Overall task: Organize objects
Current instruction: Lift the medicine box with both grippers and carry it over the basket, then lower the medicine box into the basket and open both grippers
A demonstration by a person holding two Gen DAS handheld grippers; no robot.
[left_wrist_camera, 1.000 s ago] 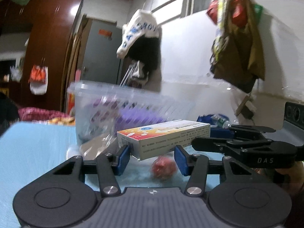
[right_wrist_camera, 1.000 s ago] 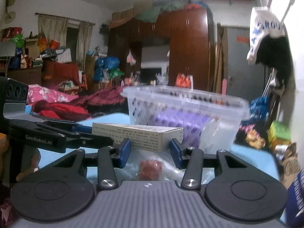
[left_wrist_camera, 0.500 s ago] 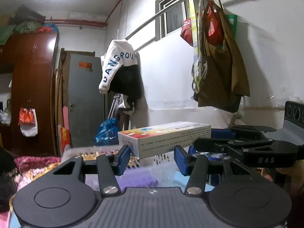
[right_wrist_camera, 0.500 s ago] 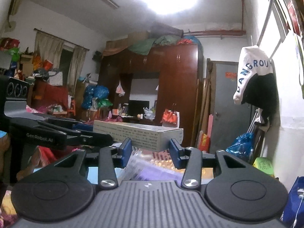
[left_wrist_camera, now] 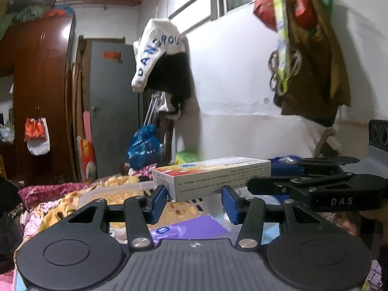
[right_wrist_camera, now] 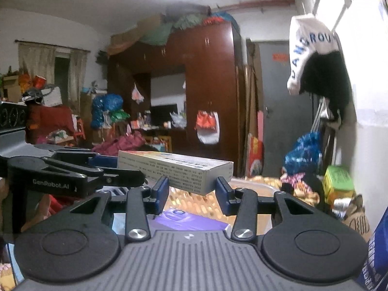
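"DAS" stands on the black gripper arm (left_wrist_camera: 339,200) at right, "GenRobot.AI" on the gripper arm (right_wrist_camera: 52,183) at left, and blue letters "DANGROU" on the white hanging garment (left_wrist_camera: 155,55) at upper centre.

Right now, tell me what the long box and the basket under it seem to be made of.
Long box: looks like thin printed cardboard, slightly glossy; sharp folded edges, fine print on its side. Basket: apparently translucent whitish plastic; smooth moulded rim, contents showing through. Blur leaves both uncertain.
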